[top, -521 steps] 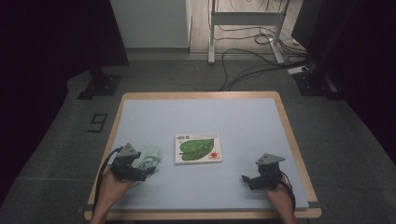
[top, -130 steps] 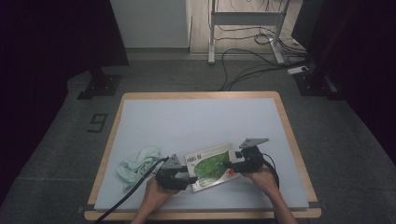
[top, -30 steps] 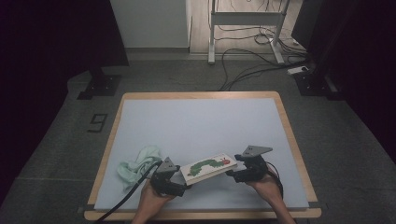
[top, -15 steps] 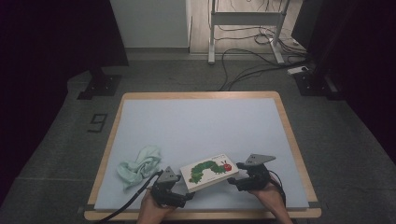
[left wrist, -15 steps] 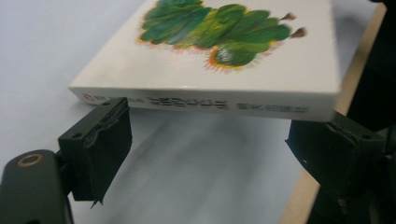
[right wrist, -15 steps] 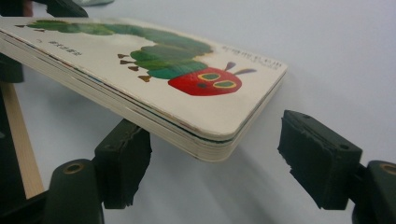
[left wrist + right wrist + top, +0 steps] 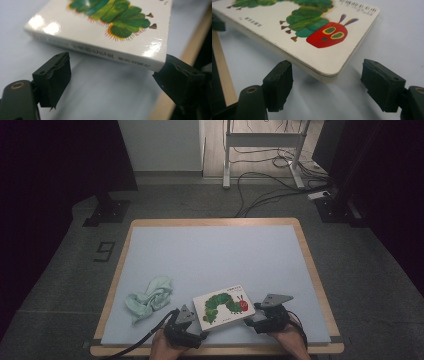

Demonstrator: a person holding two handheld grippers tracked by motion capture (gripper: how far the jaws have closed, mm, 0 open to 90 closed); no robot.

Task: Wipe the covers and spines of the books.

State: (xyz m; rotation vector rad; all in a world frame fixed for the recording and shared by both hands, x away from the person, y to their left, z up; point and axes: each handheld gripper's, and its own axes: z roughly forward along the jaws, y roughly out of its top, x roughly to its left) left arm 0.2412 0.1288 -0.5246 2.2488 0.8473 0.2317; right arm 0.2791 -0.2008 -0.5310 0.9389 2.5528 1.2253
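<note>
Both grippers' jaws are seen spread, nothing gripped. Caterpillar board book [image 7: 223,306] lies flat btwn left gripper [image 7: 192,332] & right gripper [image 7: 251,318], long axis spanning them; cloth [image 7: 149,298] lies left of book.

A crumpled pale-green cloth [image 7: 149,298] lies on the light-blue table mat [image 7: 215,260], near the wooden table edge [image 7: 114,285].

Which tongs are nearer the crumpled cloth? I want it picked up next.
Left. The left tongs sit at the book's left end, just right of the cloth; the right tongs are beyond the book.
</note>
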